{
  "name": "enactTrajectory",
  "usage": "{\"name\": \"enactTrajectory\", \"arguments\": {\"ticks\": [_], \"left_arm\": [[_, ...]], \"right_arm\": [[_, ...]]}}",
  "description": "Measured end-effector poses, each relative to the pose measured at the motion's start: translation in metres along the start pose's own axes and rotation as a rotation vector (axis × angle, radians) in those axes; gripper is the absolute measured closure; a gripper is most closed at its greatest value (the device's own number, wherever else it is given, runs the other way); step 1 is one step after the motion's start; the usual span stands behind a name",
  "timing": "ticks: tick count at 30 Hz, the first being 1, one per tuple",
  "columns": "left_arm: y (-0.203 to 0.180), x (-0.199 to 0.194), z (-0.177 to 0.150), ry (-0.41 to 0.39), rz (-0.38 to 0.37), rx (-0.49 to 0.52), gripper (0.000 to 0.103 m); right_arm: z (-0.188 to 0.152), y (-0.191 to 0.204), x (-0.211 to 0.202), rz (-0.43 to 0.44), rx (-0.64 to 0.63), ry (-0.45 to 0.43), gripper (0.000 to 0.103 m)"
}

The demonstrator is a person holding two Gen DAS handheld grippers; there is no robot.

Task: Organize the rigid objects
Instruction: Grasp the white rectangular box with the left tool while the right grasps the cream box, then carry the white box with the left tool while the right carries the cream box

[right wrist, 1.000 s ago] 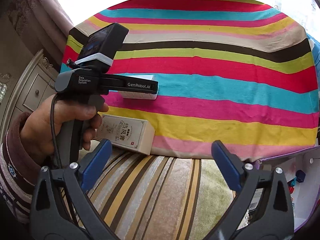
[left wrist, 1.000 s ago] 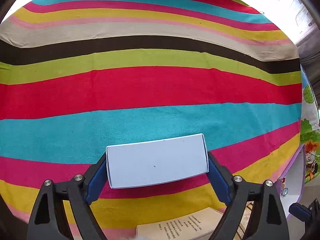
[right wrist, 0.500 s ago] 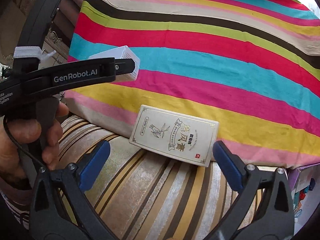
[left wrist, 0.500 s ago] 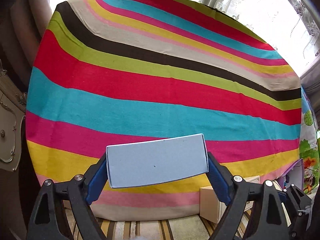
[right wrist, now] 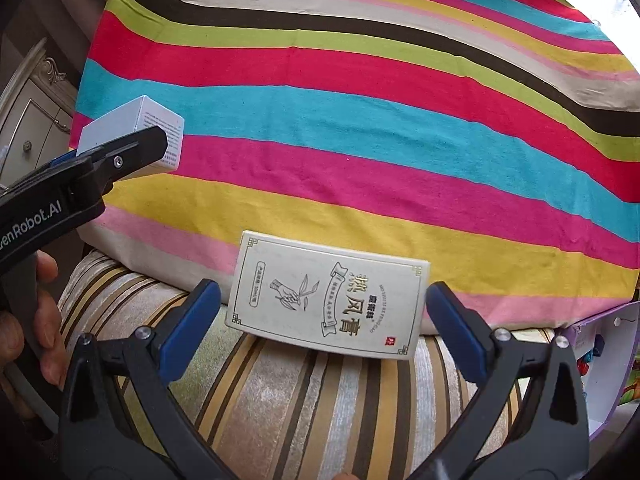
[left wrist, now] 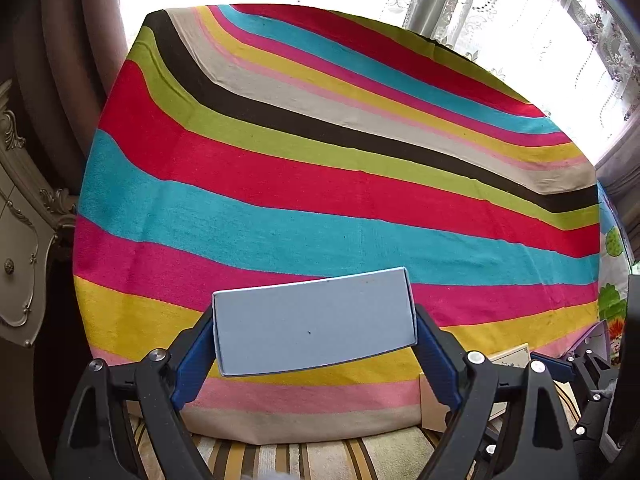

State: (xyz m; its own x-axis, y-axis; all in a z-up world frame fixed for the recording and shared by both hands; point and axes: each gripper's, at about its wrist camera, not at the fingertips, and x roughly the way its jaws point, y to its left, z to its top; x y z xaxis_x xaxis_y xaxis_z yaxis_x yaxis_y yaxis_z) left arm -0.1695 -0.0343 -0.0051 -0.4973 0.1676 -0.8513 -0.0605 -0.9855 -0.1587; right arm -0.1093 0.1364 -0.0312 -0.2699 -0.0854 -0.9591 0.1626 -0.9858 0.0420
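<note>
**Q:** What's the left cam showing?

**Me:** My left gripper (left wrist: 314, 344) is clamped on the pale blue box (left wrist: 314, 322) by its short ends, held above the striped cloth (left wrist: 320, 200). Stiff card, probably light.

**Q:** And the right?

**Me:** My right gripper (right wrist: 322, 328) is wide open, straddling the cream box (right wrist: 328, 296) at the cloth's edge, maybe not touching. I'd pinch its short ends.

Striped cloth (left wrist: 320, 200), striped cushion (right wrist: 320, 400), carved cabinet (left wrist: 24, 264).

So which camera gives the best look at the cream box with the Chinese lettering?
The right wrist view: the cream box lies fully visible, printed face up, between the open right gripper. The left wrist view catches only its corner.
</note>
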Motion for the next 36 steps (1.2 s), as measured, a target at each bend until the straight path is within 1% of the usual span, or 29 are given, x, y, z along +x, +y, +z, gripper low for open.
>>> {"name": "enactTrajectory", "arguments": {"ticks": [3,5,8,10,13,15,17,24,28,31,33,35,36], "left_arm": [[-0.003,-0.001,-0.001,-0.007,-0.009,0.007,0.013],[-0.010,-0.003,-0.001,-0.012,-0.015,0.022,0.014],[-0.025,-0.011,-0.001,-0.028,-0.050,0.052,0.014],[-0.041,-0.020,-0.002,-0.043,-0.082,0.083,0.014],[-0.074,-0.032,-0.006,-0.056,-0.161,0.142,0.014],[-0.103,-0.038,-0.011,-0.051,-0.218,0.189,0.014],[-0.133,-0.042,-0.018,-0.041,-0.279,0.234,0.014],[-0.260,-0.059,-0.058,0.017,-0.518,0.447,0.014],[-0.320,-0.072,-0.080,0.047,-0.619,0.543,0.013],[-0.352,-0.072,-0.094,0.093,-0.662,0.572,0.013],[-0.368,-0.068,-0.104,0.132,-0.677,0.578,0.011],[-0.380,-0.064,-0.114,0.166,-0.676,0.598,0.005],[-0.383,-0.062,-0.118,0.180,-0.676,0.597,0.000]], "right_arm": [[0.000,-0.002,0.012,-0.018,0.008,0.038,0.000],[0.000,-0.004,0.015,-0.005,0.010,0.030,0.002],[-0.004,-0.012,-0.002,-0.026,0.010,-0.032,0.003],[-0.009,-0.024,-0.017,-0.039,0.029,-0.081,0.003],[-0.022,-0.055,-0.045,-0.069,0.077,-0.145,0.003],[-0.033,-0.078,-0.060,-0.098,0.118,-0.181,0.003],[-0.050,-0.103,-0.077,-0.140,0.160,-0.210,0.003],[-0.121,-0.198,-0.115,-0.311,0.334,-0.259,0.003],[-0.165,-0.245,-0.132,-0.403,0.425,-0.258,0.002],[-0.190,-0.272,-0.139,-0.433,0.491,-0.252,0.002],[-0.204,-0.285,-0.141,-0.426,0.528,-0.254,0.002],[-0.216,-0.293,-0.143,-0.434,0.557,-0.245,0.001],[-0.221,-0.295,-0.144,-0.430,0.564,-0.244,0.001]]}}
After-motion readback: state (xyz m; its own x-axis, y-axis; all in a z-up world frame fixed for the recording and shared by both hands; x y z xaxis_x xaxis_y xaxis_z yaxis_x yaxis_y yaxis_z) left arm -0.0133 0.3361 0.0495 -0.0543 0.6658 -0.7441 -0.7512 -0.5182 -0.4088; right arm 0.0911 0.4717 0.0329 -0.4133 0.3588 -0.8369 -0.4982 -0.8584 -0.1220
